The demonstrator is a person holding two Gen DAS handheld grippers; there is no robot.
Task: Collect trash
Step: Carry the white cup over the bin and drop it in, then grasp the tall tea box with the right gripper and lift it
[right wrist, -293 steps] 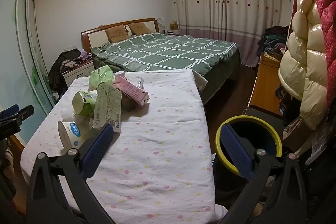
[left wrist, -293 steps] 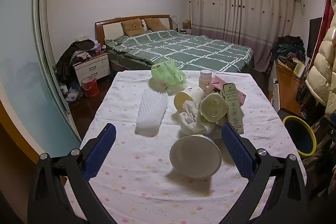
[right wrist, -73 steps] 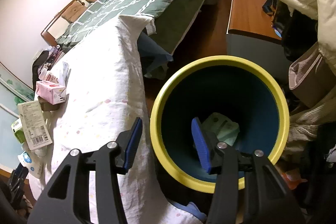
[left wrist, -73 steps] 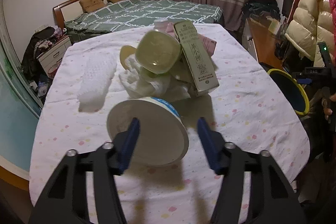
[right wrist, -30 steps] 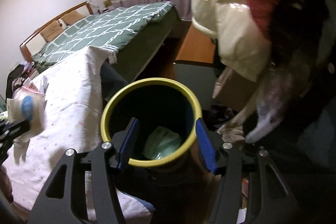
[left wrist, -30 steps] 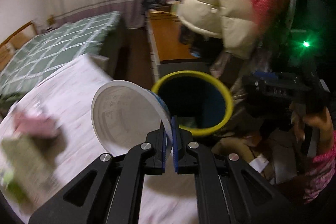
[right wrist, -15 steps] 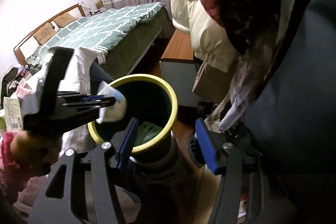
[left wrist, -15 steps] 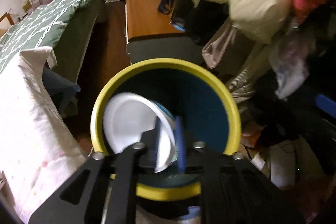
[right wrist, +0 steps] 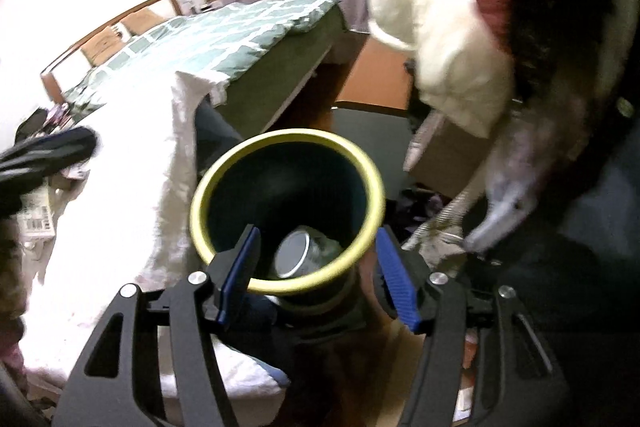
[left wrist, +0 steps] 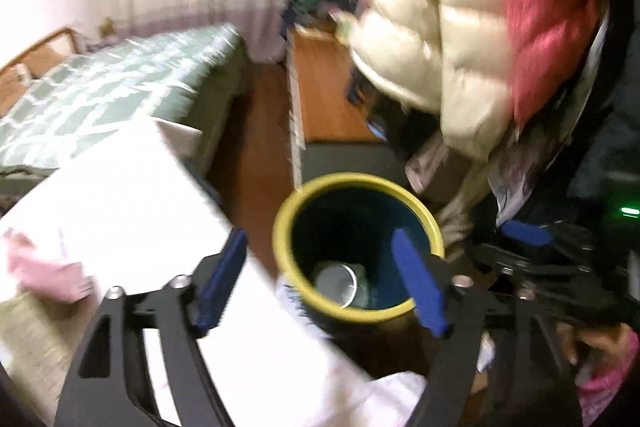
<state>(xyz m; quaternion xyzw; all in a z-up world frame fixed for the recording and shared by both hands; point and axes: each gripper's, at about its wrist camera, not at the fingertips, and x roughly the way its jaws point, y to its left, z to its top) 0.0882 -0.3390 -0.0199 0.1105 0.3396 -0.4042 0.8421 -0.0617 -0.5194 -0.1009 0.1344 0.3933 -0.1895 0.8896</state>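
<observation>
The dark bin with a yellow rim (left wrist: 420,205) (right wrist: 368,171) stands on the floor beside the white-clothed table (left wrist: 120,211). A white paper cup (left wrist: 336,283) (right wrist: 294,253) lies on its side at the bottom of the bin, on a pale green wrapper (right wrist: 328,247). My left gripper (left wrist: 320,283) hovers over the bin's near rim and the table edge; its jaws are opening with nothing between them. My right gripper (right wrist: 318,279) is open above the bin's near side. The left wrist view shows it to the right of the bin, apart from it.
A pink box (left wrist: 44,271) and a printed carton (right wrist: 36,223) lie on the table at the left. Cream and red puffy jackets (left wrist: 460,39) hang over the bin's right side. A wooden cabinet (left wrist: 324,95) and a bed with a green cover (right wrist: 224,35) stand behind.
The left gripper let go of the cup, which dropped to the bottom of the bin. It then drew back from the bin's mouth toward the table with its jaws spread wide. The right gripper hardly moved.
</observation>
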